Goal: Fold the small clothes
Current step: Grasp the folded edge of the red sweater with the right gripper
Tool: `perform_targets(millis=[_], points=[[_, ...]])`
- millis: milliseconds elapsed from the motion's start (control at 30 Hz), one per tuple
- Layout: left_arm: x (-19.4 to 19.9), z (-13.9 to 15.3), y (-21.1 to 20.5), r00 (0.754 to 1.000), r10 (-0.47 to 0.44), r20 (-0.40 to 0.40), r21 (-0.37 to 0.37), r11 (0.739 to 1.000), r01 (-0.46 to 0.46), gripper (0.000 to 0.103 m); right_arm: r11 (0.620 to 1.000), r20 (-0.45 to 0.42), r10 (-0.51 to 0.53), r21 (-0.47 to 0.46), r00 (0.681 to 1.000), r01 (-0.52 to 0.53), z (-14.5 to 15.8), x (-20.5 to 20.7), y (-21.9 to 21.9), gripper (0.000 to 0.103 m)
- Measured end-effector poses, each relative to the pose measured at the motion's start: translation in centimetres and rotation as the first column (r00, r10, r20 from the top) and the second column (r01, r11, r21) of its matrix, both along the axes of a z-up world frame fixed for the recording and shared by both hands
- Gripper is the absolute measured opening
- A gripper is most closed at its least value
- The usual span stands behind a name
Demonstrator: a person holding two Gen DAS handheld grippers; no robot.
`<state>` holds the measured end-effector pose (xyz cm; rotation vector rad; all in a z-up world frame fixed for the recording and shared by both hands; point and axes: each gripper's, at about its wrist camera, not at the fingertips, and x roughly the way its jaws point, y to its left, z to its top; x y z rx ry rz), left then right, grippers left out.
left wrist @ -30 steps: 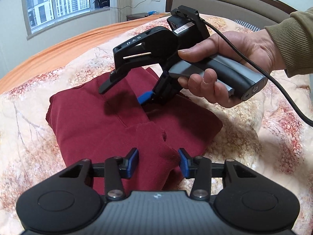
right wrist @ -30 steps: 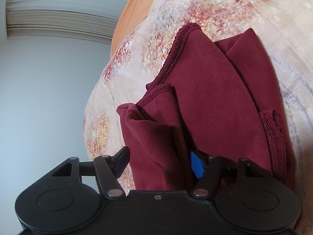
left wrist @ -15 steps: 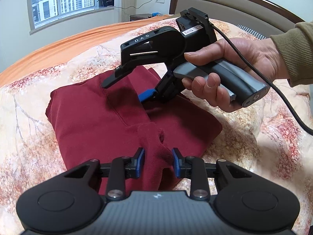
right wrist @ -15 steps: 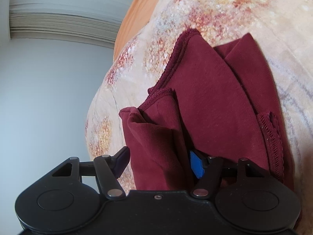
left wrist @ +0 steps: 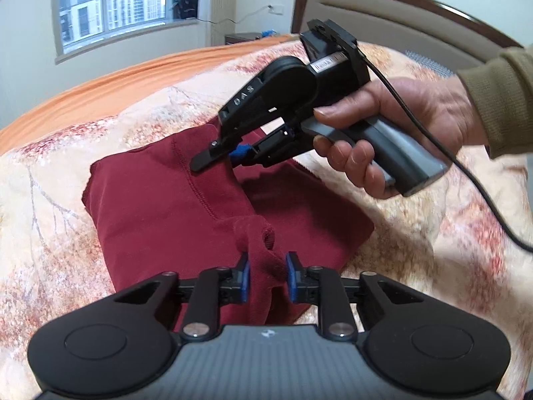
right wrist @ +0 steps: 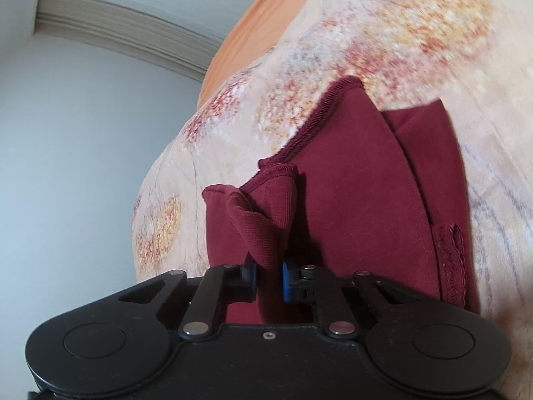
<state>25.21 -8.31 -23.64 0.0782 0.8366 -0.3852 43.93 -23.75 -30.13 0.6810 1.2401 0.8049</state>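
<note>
A dark red garment (left wrist: 173, 200) lies partly folded on the floral bedspread (left wrist: 50, 200). My left gripper (left wrist: 266, 275) is shut on a bunched fold at the garment's near edge. My right gripper (left wrist: 230, 158), held in a hand, is shut on the far edge of the garment. In the right wrist view the right gripper (right wrist: 269, 278) pinches a twisted fold of the red cloth (right wrist: 359, 200), and a stitched hem (right wrist: 449, 260) shows at the right.
The bed has an orange sheet (left wrist: 100, 100) beyond the bedspread and a padded headboard (left wrist: 399, 23) at the back right. A window (left wrist: 116, 3) and a nightstand (left wrist: 246, 38) stand behind. The right gripper's cable (left wrist: 433, 143) trails to the right.
Both grippers have closed on the garment: the left narrowed onto the near fold, the right snapped shut on the far fold. The right gripper has lifted its edge slightly.
</note>
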Motion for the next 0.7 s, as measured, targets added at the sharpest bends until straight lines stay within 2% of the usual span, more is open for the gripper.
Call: perform_targets(millis=[167, 300, 367, 567, 700], points=[[0.3, 2.1, 0.0, 0.998, 0.043, 0.038, -0.093, 0.995, -0.039, 0.019, 0.999, 0.079, 0.034, 0.028, 0.996, -0.037, 2.7, 0.8, -0.5, 0.012], [1.1, 3.4, -1.1, 0.998, 0.043, 0.053, -0.170, 0.985, -0.034, 0.019, 0.999, 0.113, 0.042, 0.023, 0.993, -0.045, 4.6, 2.0, -2.2, 0.012], [1.6, 3.5, -2.1, 0.998, 0.033, 0.058, -0.185, 0.982, -0.022, 0.019, 0.999, 0.119, 0.039, 0.011, 0.992, -0.040, 5.1, 2.5, -3.2, 0.012], [3.1, 1.9, -5.9, 0.998, -0.010, 0.061, -0.164, 0.986, 0.020, 0.019, 0.998, 0.094, 0.023, -0.052, 0.995, -0.018, 3.9, 3.9, -6.1, 0.012], [3.7, -0.1, -8.5, 0.996, -0.068, 0.053, -0.073, 0.995, 0.072, 0.019, 0.997, 0.050, 0.013, -0.079, 0.999, -0.009, 1.5, 4.2, -7.0, 0.012]])
